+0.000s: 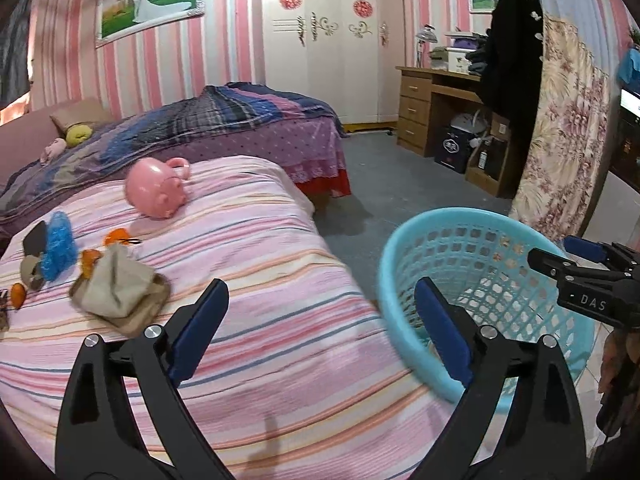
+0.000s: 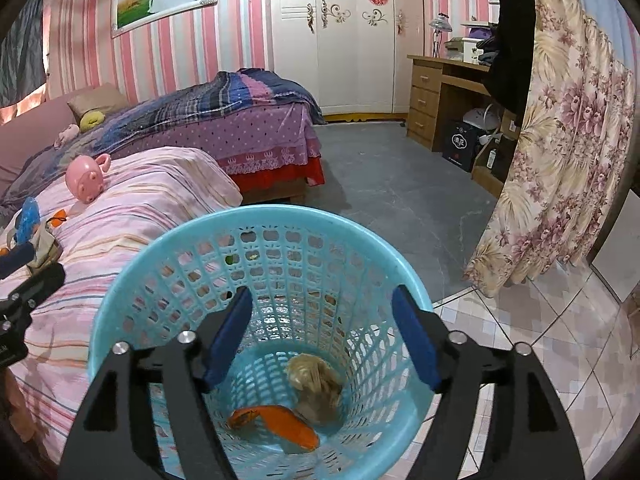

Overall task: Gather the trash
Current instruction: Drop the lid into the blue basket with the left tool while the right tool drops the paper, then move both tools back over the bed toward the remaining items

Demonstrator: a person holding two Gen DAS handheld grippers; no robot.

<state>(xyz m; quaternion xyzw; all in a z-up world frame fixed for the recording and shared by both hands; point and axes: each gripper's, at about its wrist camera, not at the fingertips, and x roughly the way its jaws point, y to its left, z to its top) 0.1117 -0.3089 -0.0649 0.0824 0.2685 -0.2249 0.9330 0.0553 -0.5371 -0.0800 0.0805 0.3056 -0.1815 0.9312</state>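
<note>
Here the right gripper (image 2: pixel 320 336) hangs wide open and empty over the basket (image 2: pixel 132 280); the left gripper (image 1: pixel 320 312), also wide open and empty, hovers above the bed's (image 1: pixel 280 360) edge.

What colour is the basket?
Light blue basket, clearest in the right wrist view.

blurred: beige crumpled scrap (image 1: pixel 116 288) | cut off: orange peel (image 1: pixel 17 295) at left edge
</note>
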